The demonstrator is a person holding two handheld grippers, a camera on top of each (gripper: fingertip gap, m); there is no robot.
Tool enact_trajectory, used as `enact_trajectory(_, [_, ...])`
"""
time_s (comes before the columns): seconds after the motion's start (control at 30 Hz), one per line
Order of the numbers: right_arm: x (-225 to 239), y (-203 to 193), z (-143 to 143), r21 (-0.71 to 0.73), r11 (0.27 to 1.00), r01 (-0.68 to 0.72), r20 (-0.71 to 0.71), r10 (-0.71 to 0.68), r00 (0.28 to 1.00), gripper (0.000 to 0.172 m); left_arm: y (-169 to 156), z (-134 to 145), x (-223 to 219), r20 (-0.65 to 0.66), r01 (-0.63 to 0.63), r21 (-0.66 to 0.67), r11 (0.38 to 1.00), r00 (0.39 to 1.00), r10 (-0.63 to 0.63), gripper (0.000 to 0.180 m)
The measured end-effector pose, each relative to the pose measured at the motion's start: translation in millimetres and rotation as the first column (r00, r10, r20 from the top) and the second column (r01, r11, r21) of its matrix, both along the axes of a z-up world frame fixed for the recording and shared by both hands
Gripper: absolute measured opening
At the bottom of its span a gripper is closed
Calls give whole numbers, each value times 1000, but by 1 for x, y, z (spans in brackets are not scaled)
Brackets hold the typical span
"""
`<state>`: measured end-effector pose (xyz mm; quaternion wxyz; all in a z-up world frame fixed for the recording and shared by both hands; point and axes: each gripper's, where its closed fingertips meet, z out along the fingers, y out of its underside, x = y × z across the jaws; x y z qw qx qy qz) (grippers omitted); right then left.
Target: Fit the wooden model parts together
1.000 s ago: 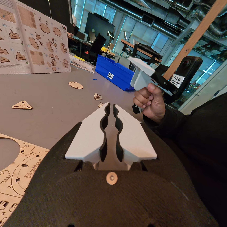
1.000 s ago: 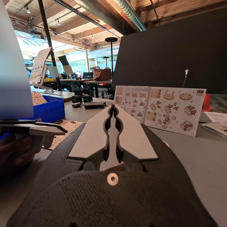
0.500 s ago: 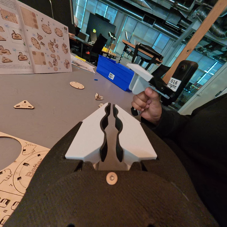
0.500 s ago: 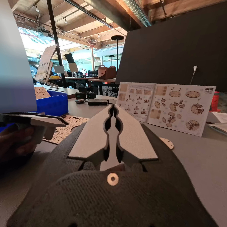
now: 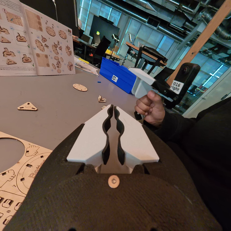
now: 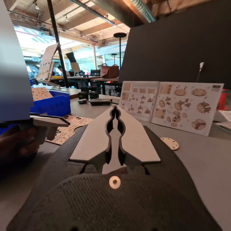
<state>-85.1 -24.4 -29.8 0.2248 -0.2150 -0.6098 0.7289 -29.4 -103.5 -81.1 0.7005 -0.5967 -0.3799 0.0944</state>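
My left gripper (image 5: 113, 105) is shut with nothing between its pads and hovers low over the grey table (image 5: 56, 118). A tiny wooden piece (image 5: 103, 107) lies just left of its tips, and a small assembled wooden piece (image 5: 101, 99) lies a little farther off. My right gripper (image 6: 115, 106) is shut and empty, and points at an open instruction booklet (image 6: 175, 106). A round wooden disc (image 6: 169, 143) lies to its right. In the left wrist view a hand holds the right gripper (image 5: 141, 77) up at the right. The left gripper (image 6: 50, 120) shows at the left of the right wrist view.
A wooden triangle (image 5: 27, 106) and the disc (image 5: 80, 87) lie on the table. A laser-cut plywood sheet (image 5: 15, 175) lies at the near left. A blue bin (image 5: 117, 76) stands behind; another blue bin (image 6: 52, 105) holds plywood. The booklet (image 5: 35, 41) stands at the back.
My left pads have closed the last small gap on air. The right gripper has tilted down, so the disc has come into its view.
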Motion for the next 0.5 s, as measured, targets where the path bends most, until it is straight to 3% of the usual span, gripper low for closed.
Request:
enact_trajectory(0.1, [5,2,27,-56,998,-3,-59,0,998,0,-1,-1,0,3,-4,-1,1000,1000,4,0])
enact_trajectory(0.2, [5,-8,-2,15,1000,-13,-19,13,1000,0,-1,0,-1,4,-8,2,1000,1000,8,0])
enact_trajectory(0.27, [2,-6,1,8,1000,-24,-13,24,1000,0,-2,0,-1,5,-10,2,1000,1000,10,0])
enact_trajectory(0.4, [11,3,35,-59,998,-28,-84,23,996,0,-2,-1,-1,6,-12,-1,1000,1000,12,0])
enact_trajectory(0.5, [16,3,25,-22,999,-31,-92,29,995,0,-2,-1,-1,8,-12,4,1000,1000,12,0])
